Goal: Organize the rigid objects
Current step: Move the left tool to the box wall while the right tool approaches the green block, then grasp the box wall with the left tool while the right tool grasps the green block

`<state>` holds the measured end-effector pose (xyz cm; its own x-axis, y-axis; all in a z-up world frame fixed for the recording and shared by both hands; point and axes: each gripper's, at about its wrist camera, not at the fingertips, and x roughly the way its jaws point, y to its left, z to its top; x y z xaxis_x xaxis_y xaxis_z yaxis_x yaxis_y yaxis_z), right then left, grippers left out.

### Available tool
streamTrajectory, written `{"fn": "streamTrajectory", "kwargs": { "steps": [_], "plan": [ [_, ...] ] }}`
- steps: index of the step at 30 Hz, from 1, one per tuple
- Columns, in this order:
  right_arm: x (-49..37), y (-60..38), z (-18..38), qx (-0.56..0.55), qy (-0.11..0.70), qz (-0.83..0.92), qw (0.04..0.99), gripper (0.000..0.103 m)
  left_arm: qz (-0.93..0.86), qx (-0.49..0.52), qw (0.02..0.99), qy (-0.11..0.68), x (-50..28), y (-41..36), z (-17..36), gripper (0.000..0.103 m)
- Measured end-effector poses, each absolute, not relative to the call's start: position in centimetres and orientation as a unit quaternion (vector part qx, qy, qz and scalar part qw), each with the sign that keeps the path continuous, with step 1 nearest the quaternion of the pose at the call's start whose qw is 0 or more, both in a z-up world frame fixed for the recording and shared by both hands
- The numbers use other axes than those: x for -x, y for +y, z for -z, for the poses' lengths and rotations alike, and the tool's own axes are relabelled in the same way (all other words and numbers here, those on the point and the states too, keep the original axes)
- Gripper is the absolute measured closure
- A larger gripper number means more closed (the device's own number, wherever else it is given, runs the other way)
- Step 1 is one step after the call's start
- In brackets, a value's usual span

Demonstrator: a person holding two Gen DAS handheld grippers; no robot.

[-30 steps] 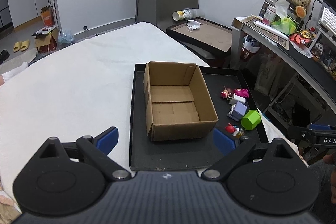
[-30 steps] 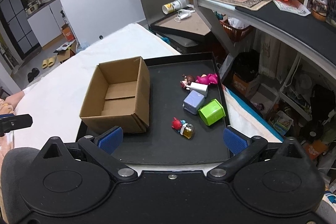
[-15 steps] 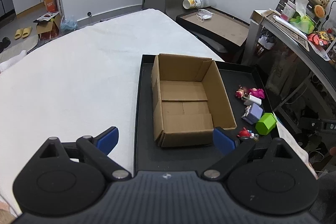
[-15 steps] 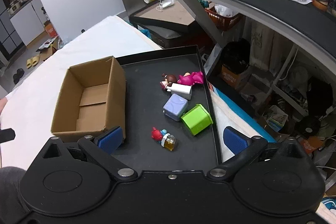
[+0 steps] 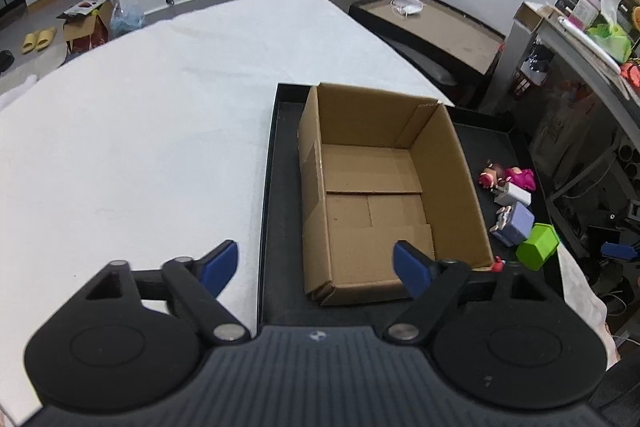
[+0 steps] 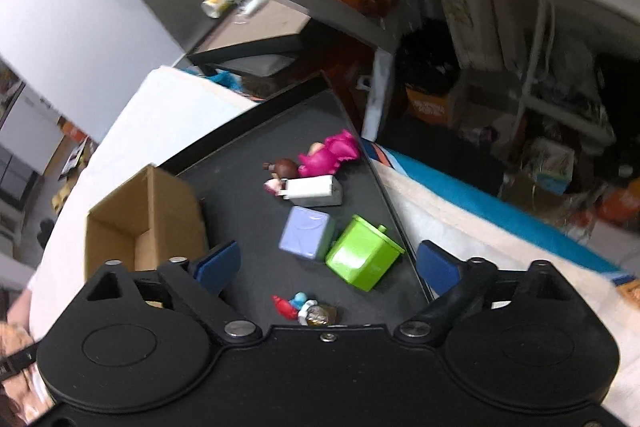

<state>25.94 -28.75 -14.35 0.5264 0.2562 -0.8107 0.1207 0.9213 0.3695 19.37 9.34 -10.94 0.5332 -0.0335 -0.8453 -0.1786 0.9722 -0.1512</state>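
Both tongs are apart with nothing between the pads, and both have just been narrowing a bit. Left tongs [image 5: 316,269] hang over the near end of the cardboard box [image 5: 384,195], one pad lined up over the near wall, the other off to the side over the white cloth [image 5: 140,131]. Right tongs [image 6: 328,263] are tilted, aimed down at the toy cluster on the black tray [image 6: 240,163].

The box is empty and nothing is sorted yet. The toys all lie on the tray beside the box: green cube [image 6: 362,257] just beside the purple cube [image 6: 306,237], possibly touching, I can't tell. White plug [image 6: 314,191] sits behind them against the pink doll [image 6: 328,153]. Small red-and-blue figure [image 6: 304,307] is closest to me, half hidden by the tong body.

My plan: right tongs take the green cube first, since it sits most nearly between the pads.
- Level the wrist before I commit; the view is tilted and blurred.
- Square the pads to two flat faces, not the corners.
- The cube is close to the tray lip, so the outer pad needs room there.
- Keep the inner pad clear of the purple cube or I'll shove it.
- Left tongs: steady the box wall, or stay clear of the drop path.
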Motion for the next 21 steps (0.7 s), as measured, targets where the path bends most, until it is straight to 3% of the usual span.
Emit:
{"fn": "streamTrajectory", "kwargs": {
  "steps": [3, 12, 21],
  "plan": [
    [-26.4, -29.1, 15.7, -0.208, 0.493, -0.035, 0.844, 0.021, -0.043, 0.118, 0.860, 0.494, -20.1, 9.5, 12.3, 0.039],
    [-28.2, -30.2, 20.0, -0.270, 0.527, -0.015, 0.806, 0.039, -0.035, 0.130, 0.849, 0.511, -20.9, 10.0, 15.5, 0.061],
    [-29.9, -29.9, 22.5, -0.297, 0.549, -0.008, 0.781, 0.039, -0.034, 0.147, 0.839, 0.522, -21.8, 10.2, 17.2, 0.073]
  ]
}}
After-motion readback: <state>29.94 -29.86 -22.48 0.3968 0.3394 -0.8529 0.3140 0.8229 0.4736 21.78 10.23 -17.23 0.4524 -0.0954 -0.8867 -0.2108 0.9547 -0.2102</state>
